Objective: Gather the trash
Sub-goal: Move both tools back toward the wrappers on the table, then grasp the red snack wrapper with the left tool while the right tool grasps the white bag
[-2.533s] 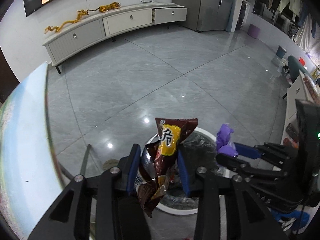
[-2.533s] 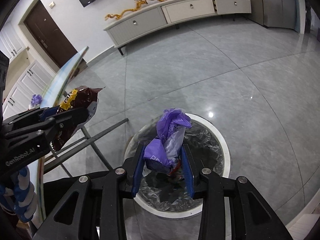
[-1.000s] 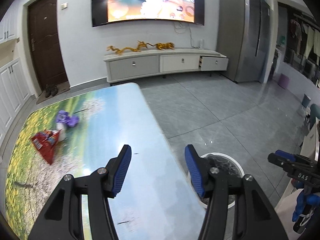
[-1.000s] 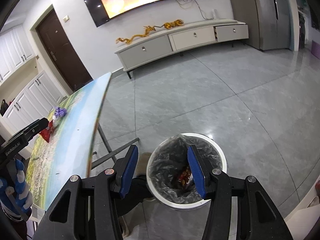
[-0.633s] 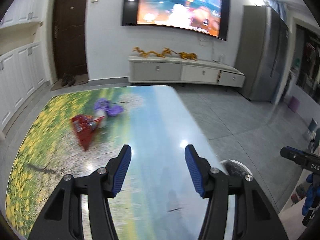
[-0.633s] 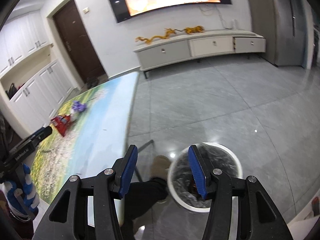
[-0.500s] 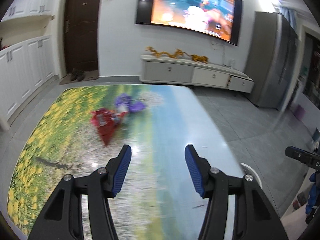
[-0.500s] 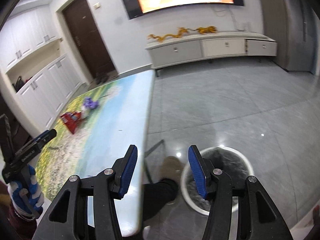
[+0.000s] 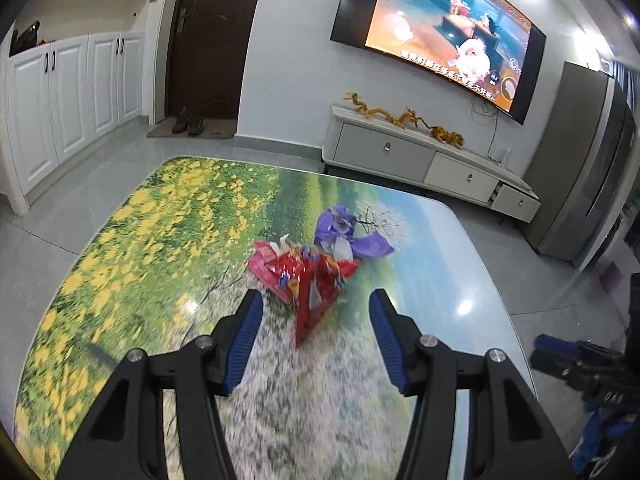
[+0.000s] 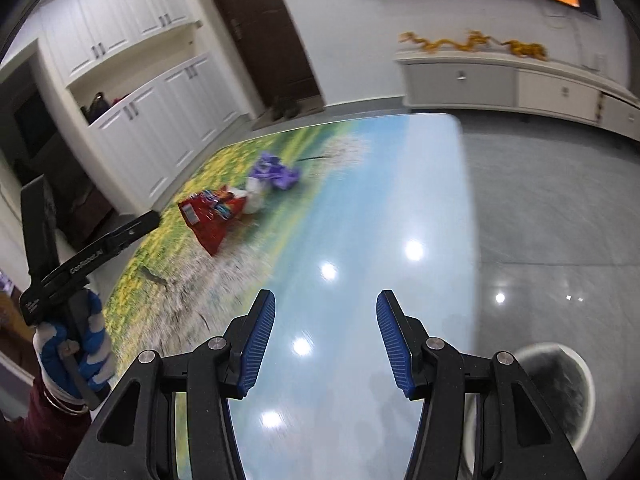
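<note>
The left tool (image 9: 316, 332), black with blue ribbed pads, hangs above the counter with its fingers spread wide apart and nothing between them. Just ahead of its tips lies a crumpled red foil snack wrapper (image 9: 308, 276) on the glossy counter (image 9: 160, 240), which is printed with a meadow of yellow flowers and blue sky. Touching the wrapper's far side is a crinkled purple plastic wrapper (image 9: 344, 232) with a bit of white paper between them.

The right tool (image 10: 326, 336), of the same build, also has its fingers wide apart and empty, held over the pale blue near part of the counter, well apart from the two wrappers. To its lower right, on the grey tiled floor (image 10: 552, 208), stands a round white trash bin lined with a black bag (image 10: 560, 384), beside the counter's edge. At far left in the right wrist view, a hand in a blue and white glove (image 10: 76, 352) grips the left tool's handle.
</note>
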The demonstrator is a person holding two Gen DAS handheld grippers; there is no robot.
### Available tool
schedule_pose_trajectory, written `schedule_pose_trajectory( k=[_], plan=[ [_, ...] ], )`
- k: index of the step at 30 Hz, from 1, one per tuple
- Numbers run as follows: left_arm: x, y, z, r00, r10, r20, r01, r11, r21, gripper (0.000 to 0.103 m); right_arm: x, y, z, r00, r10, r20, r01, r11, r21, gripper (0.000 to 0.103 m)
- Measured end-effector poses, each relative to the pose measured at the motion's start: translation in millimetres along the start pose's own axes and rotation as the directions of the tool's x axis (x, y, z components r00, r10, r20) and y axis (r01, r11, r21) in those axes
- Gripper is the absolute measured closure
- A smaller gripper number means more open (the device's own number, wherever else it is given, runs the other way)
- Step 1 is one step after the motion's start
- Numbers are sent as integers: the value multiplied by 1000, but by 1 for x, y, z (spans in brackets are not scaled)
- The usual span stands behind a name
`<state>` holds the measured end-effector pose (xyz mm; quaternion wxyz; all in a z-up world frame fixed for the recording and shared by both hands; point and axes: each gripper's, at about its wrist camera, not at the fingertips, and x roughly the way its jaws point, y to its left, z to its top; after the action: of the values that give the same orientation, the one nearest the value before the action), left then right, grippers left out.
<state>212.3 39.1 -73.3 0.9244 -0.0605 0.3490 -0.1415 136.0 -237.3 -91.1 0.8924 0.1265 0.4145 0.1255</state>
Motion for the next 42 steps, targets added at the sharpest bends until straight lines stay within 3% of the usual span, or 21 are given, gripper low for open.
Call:
schedule_pose_trajectory(
  k=[6, 13, 16, 23, 29, 32, 35, 42],
  plan=[
    [43, 4, 12, 998, -15, -65, 14, 1000, -13, 52, 52, 19, 35, 997, 70, -19, -71, 997, -23, 51],
    [60, 15, 6, 992, -63, -107, 58, 997, -43, 81, 108, 34, 63, 988, 146, -43, -146, 989, 5, 51],
    [59, 17, 2, 991, -82, -107, 77, 996, -48, 88, 127, 36, 72, 984, 171, -51, -169, 985, 28, 51],
    [45, 10, -6, 982, -154, -106, 154, 988, -14, 91, 165, 42, 85, 967, 244, -69, -236, 966, 105, 56],
    [39, 9, -17, 976, -185, -117, 186, 982, 5, 91, 188, 56, 80, 953, 281, -116, -270, 957, 104, 57],
    [35, 12, -21, 975, -191, -114, 192, 981, 0, 91, 192, 61, 72, 951, 278, -139, -267, 959, 91, 66],
    [30, 13, -24, 976, -188, -115, 189, 982, -2, 92, 191, 62, 65, 953, 271, -137, -262, 961, 84, 77],
    [7, 10, -29, 978, -182, -99, 184, 983, 12, 93, 158, 46, 54, 976, 201, -81, -197, 979, 59, 85]
  ],
)
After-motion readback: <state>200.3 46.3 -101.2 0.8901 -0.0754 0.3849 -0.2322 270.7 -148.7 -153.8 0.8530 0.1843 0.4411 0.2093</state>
